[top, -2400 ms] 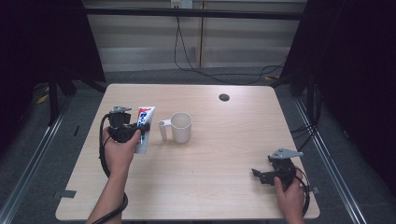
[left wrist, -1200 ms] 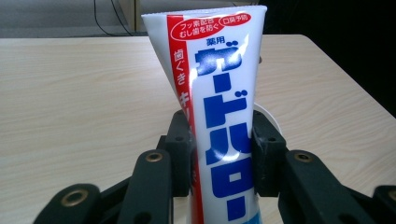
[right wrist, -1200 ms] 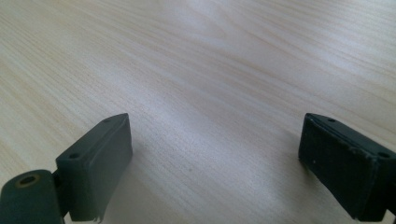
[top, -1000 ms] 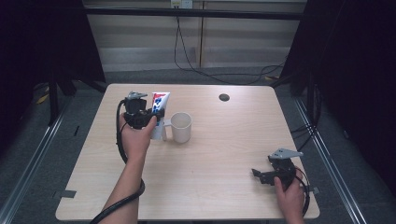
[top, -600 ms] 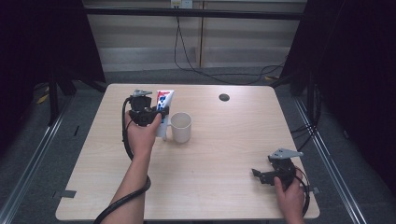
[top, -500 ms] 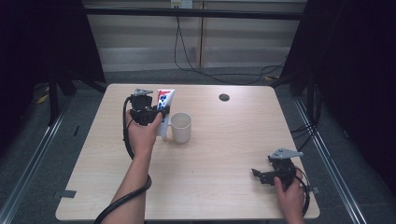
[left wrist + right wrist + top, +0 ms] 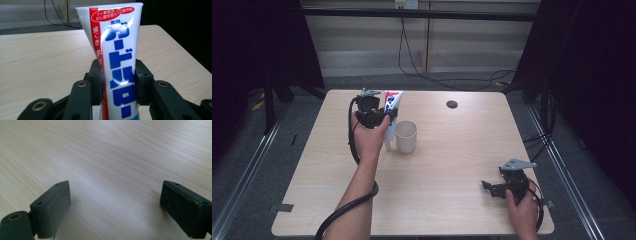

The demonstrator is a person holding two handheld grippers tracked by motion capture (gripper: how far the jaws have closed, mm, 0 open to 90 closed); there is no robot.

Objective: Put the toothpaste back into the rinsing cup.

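A white toothpaste tube [image 7: 391, 106] with red and blue print is held upright above the table, crimped end up. My left gripper [image 7: 384, 119] is shut on it, just left of a white mug [image 7: 405, 136] standing at mid-table. In the left gripper view the tube [image 7: 117, 57] is clamped between the two black jaws of the left gripper [image 7: 119, 82]. The tube's lower end hangs beside the mug's left wall. My right gripper [image 7: 488, 187] rests low at the table's front right, open, with bare wood between the jaws of the right gripper [image 7: 117, 207].
A small dark round hole [image 7: 452, 104] sits in the wooden tabletop [image 7: 452, 160] near the far edge. Cables trail from both grippers. Dark floor and rails surround the table on all sides.
My left gripper has carried the toothpaste tube rightward and farther back, closing in on the mug's left side. The right gripper has stayed put.
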